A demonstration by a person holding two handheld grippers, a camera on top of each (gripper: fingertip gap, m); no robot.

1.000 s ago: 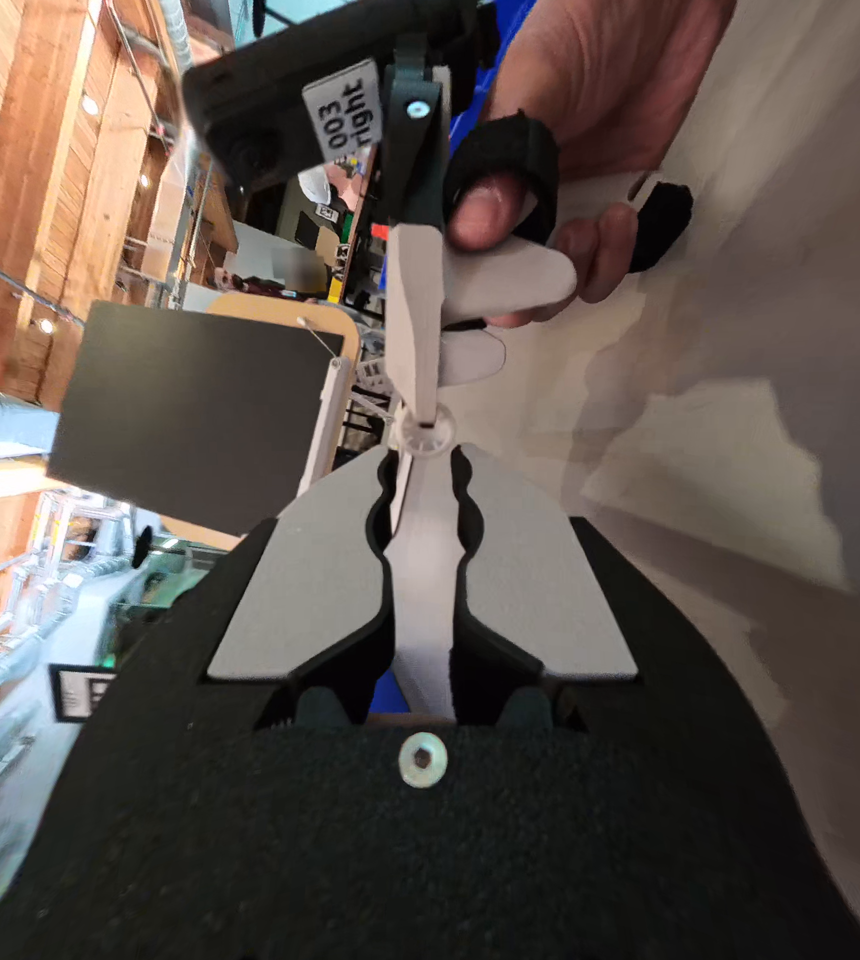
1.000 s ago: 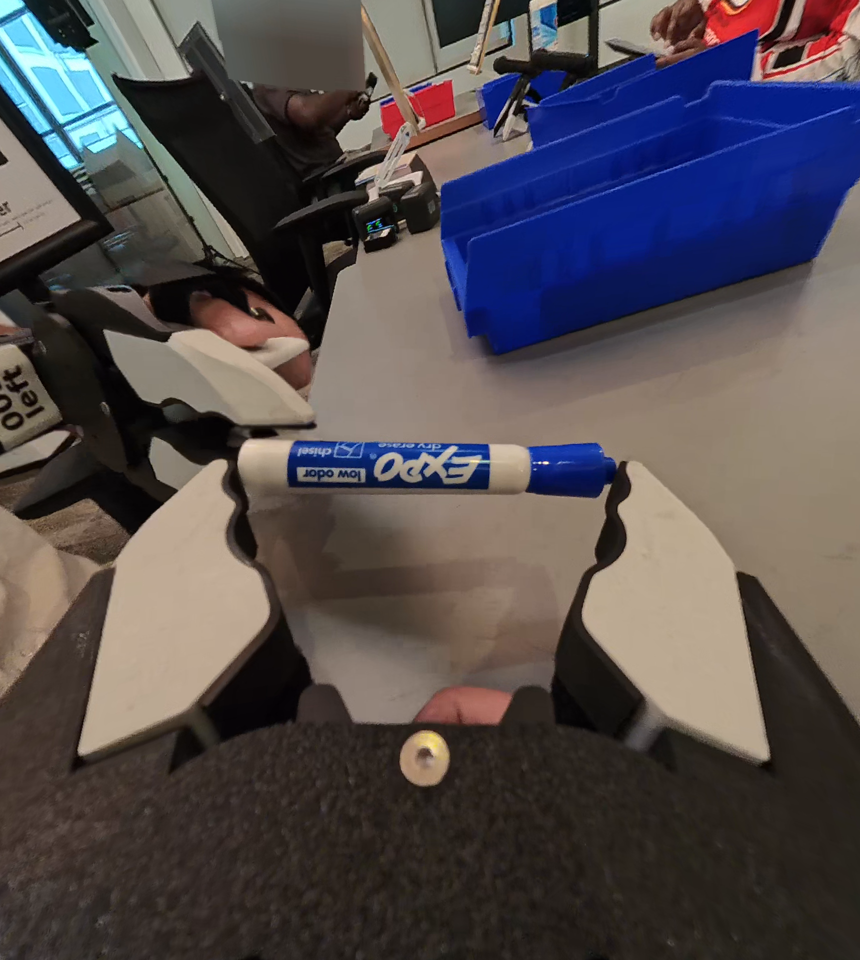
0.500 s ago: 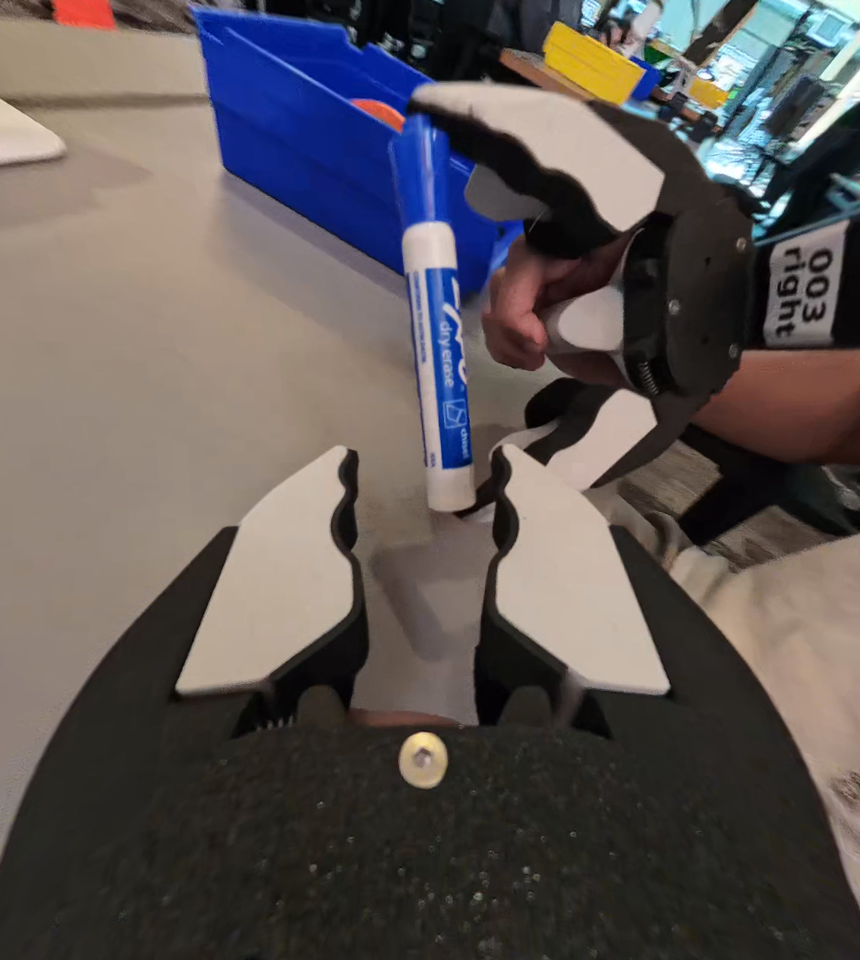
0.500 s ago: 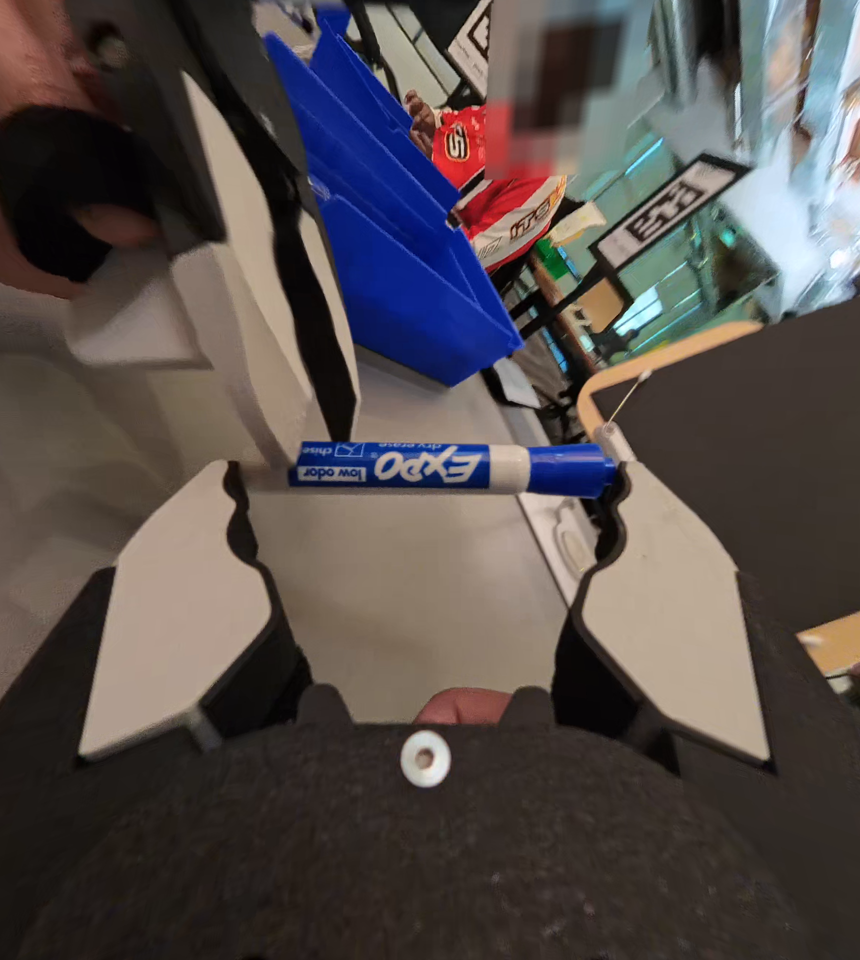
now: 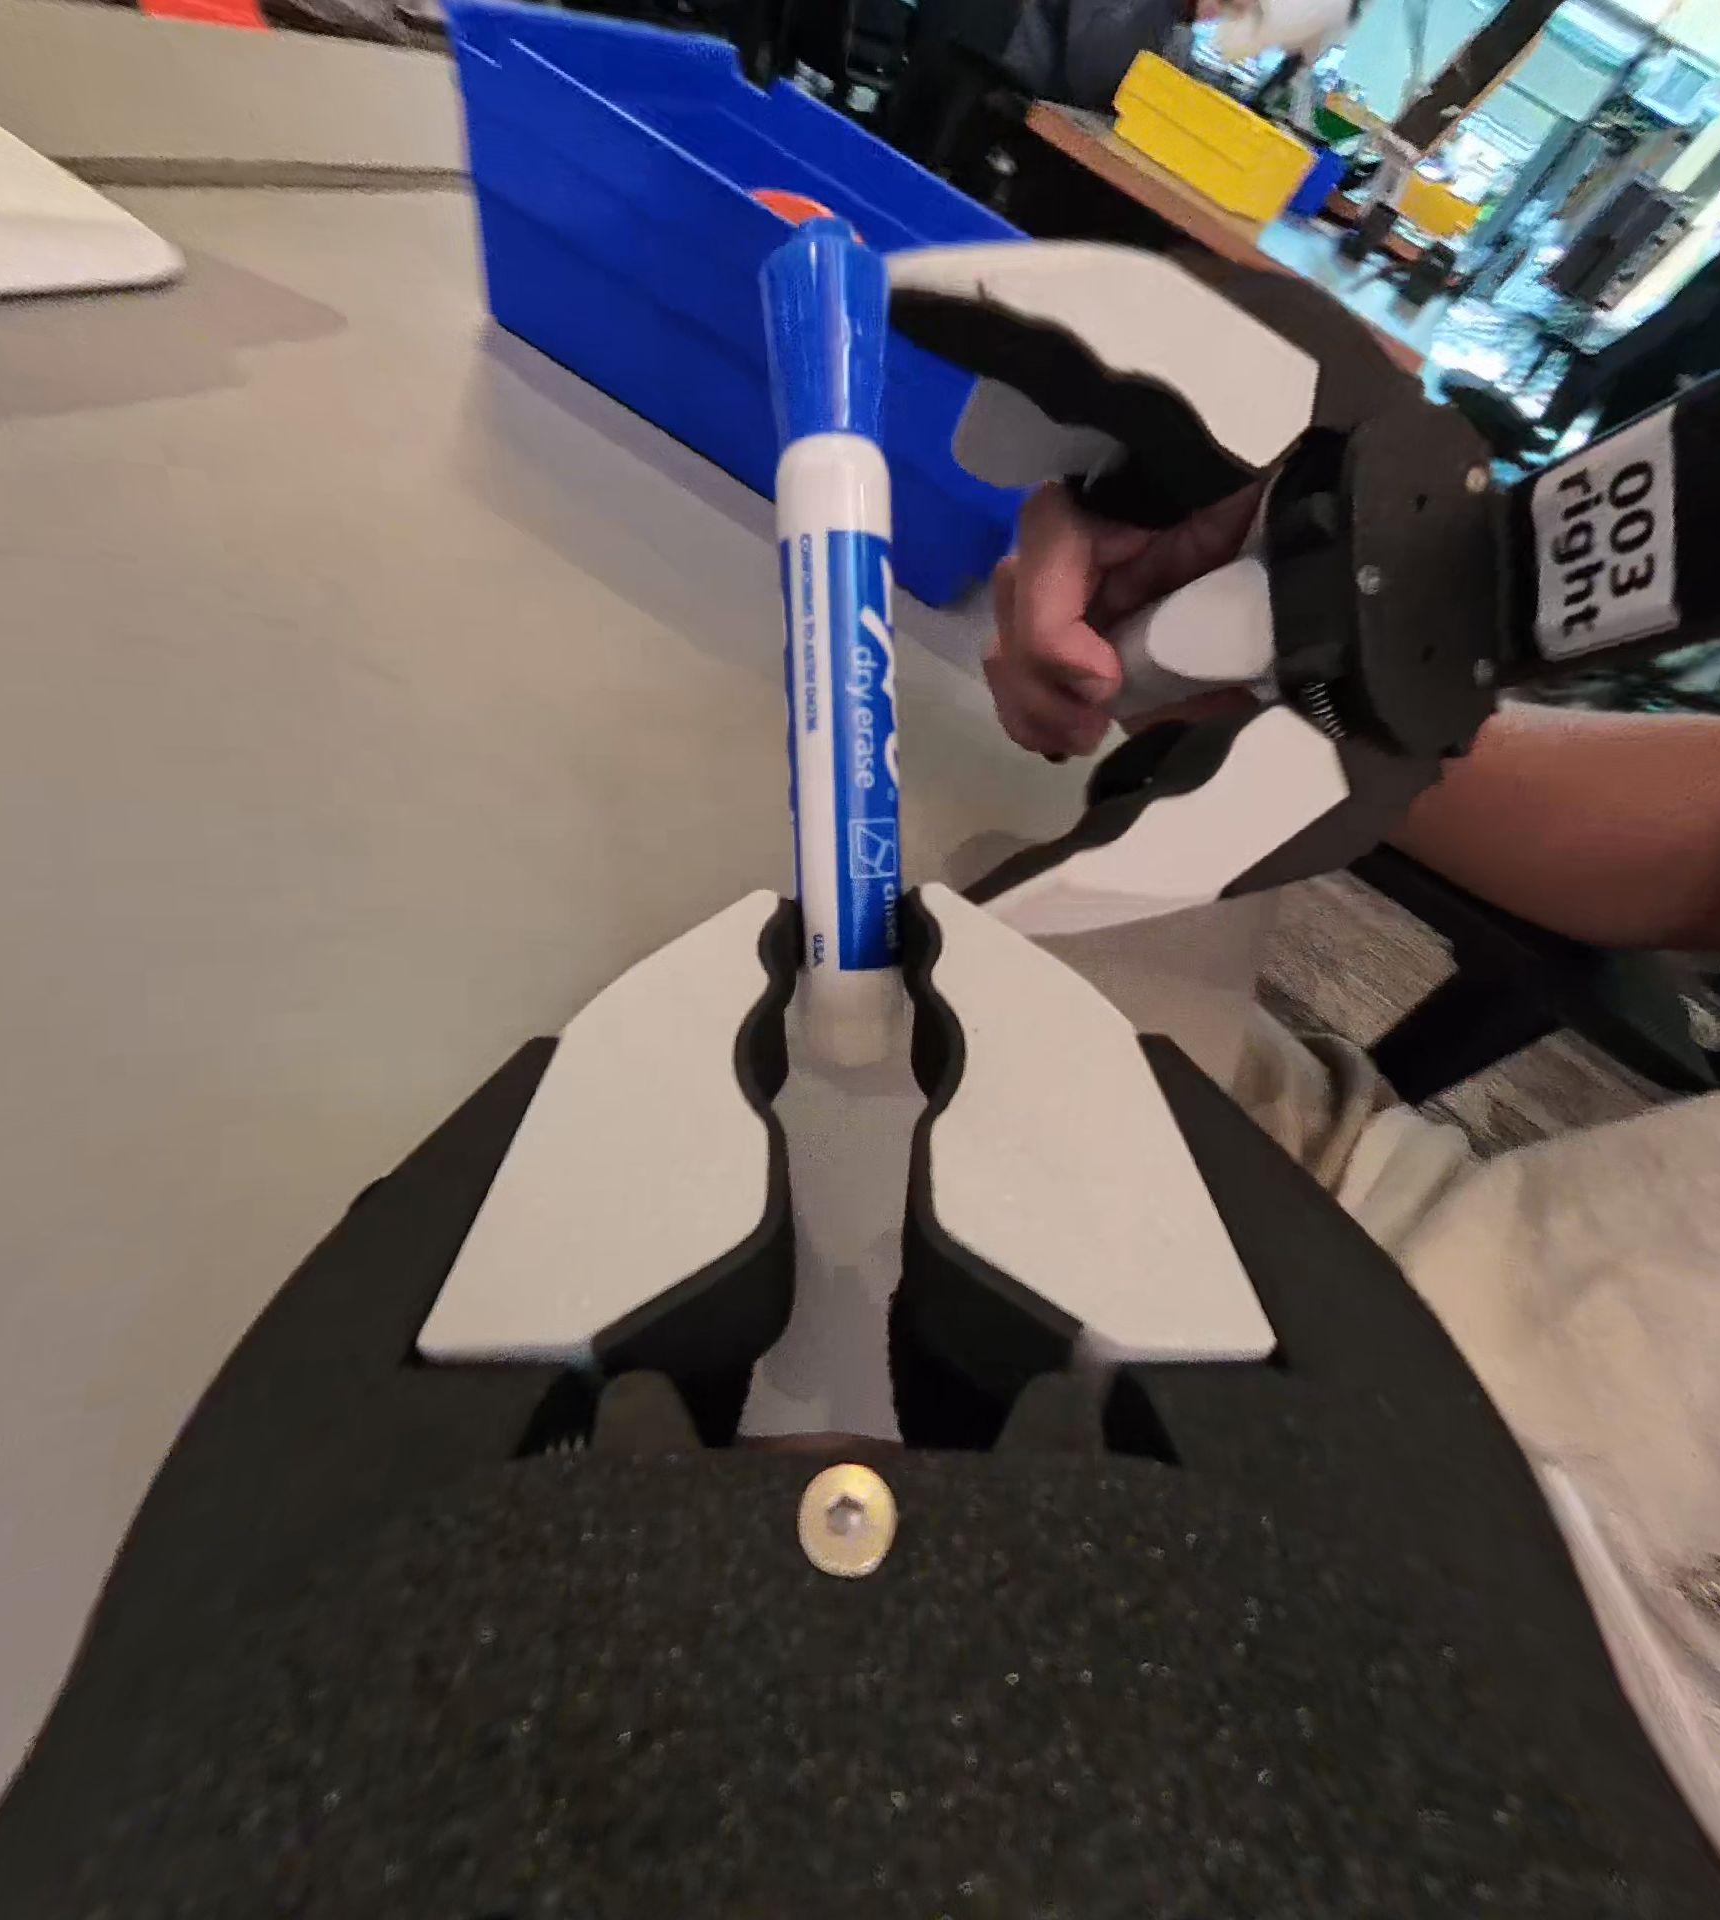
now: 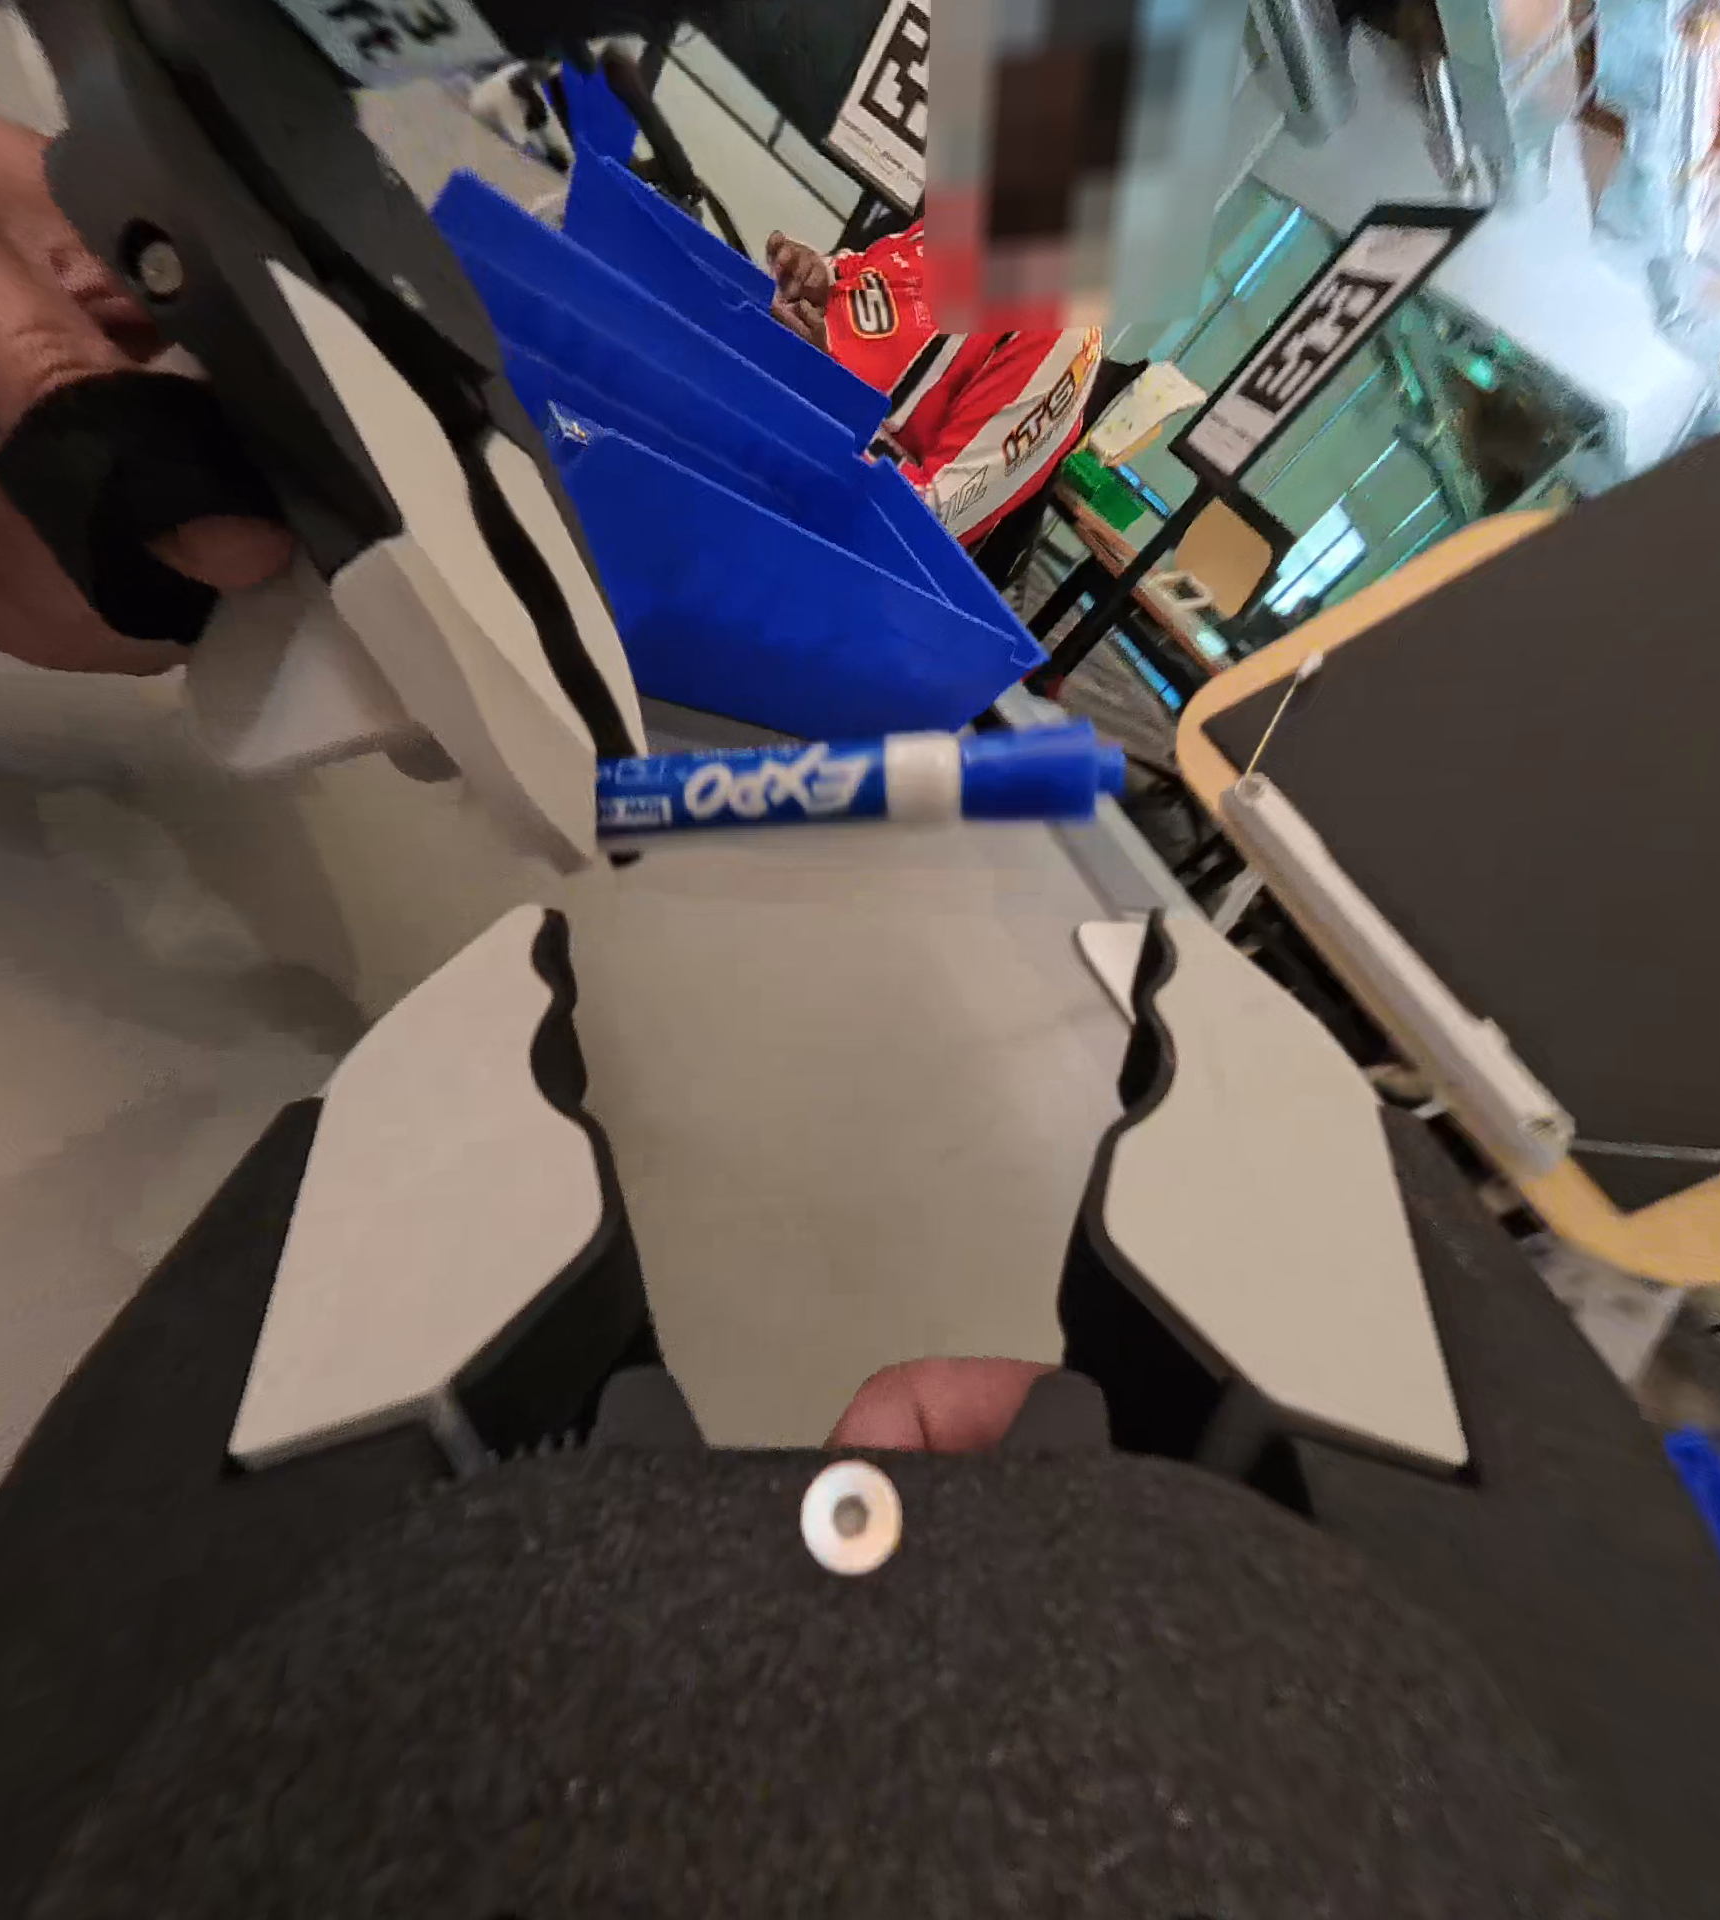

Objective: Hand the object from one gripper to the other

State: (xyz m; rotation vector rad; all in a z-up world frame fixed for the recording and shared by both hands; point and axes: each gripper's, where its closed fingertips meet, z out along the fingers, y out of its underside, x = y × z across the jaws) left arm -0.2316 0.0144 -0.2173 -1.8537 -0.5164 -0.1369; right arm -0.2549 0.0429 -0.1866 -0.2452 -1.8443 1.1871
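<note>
Marker [image 5: 840,665] now in left gripper [image 5: 848,935]

Probably a lab workspace (open-plan): blue bins [image 5: 690,239], printed marker signs [image 6: 1323,322], grey table [image 5: 212,623].

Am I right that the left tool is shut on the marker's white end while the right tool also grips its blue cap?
Not quite. The left tool is shut on the white end of the marker, but the right tool is open and clear of the blue cap, as the right wrist view shows.
</note>
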